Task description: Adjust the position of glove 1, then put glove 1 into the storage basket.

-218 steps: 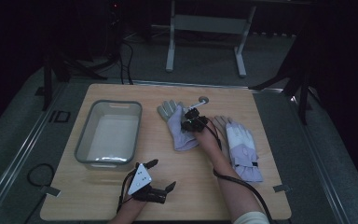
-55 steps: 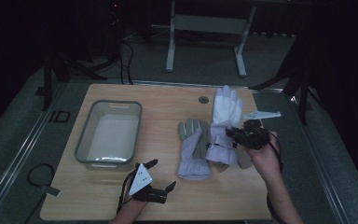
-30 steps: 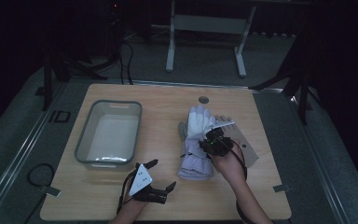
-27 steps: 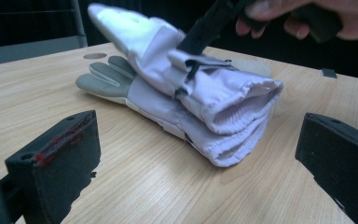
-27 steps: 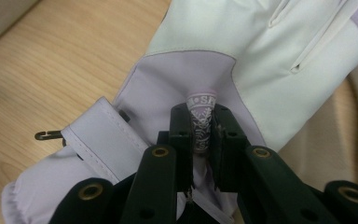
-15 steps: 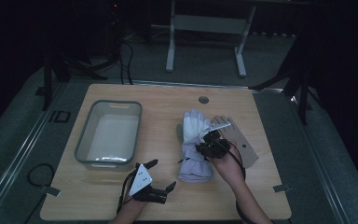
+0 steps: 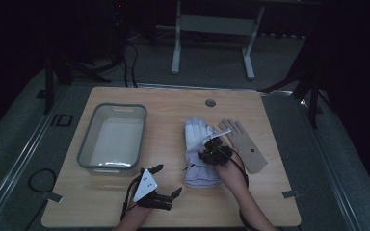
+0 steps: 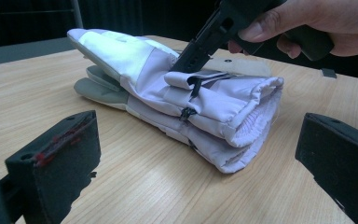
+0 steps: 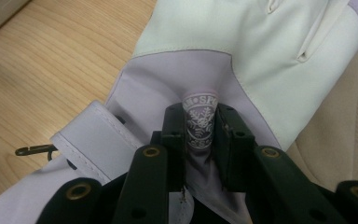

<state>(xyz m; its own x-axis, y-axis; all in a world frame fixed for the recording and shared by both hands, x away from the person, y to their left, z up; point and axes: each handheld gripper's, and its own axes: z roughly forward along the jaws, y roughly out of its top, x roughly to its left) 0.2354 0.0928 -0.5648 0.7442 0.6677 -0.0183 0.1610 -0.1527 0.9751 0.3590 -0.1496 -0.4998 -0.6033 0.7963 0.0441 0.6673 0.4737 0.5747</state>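
Two lilac-and-white ski gloves lie stacked at the table's middle (image 7: 198,159). The top glove (image 8: 135,60) rests on the lower glove (image 8: 214,149), cuffs toward me. My right gripper (image 7: 212,153) points down onto the top glove (image 9: 242,42). Its jaws have just been opening, and a pinched fold of fabric with a round logo still stands between the pads of the right gripper (image 9: 200,123). My left gripper (image 7: 158,188) lies near the table's front edge, open. In its own view the left gripper (image 8: 200,154) faces the gloves' cuffs, with nothing between its jaws.
A grey bin (image 7: 87,144) stands at the left of the table. A tan hand-shaped card (image 7: 245,144) lies flat just right of the gloves, partly under them (image 9: 349,130). A small round hole (image 7: 210,103) sits near the table's far edge.
My right gripper carried the white-backed glove from the right over the other glove and lowered it on top. The left gripper has not moved.
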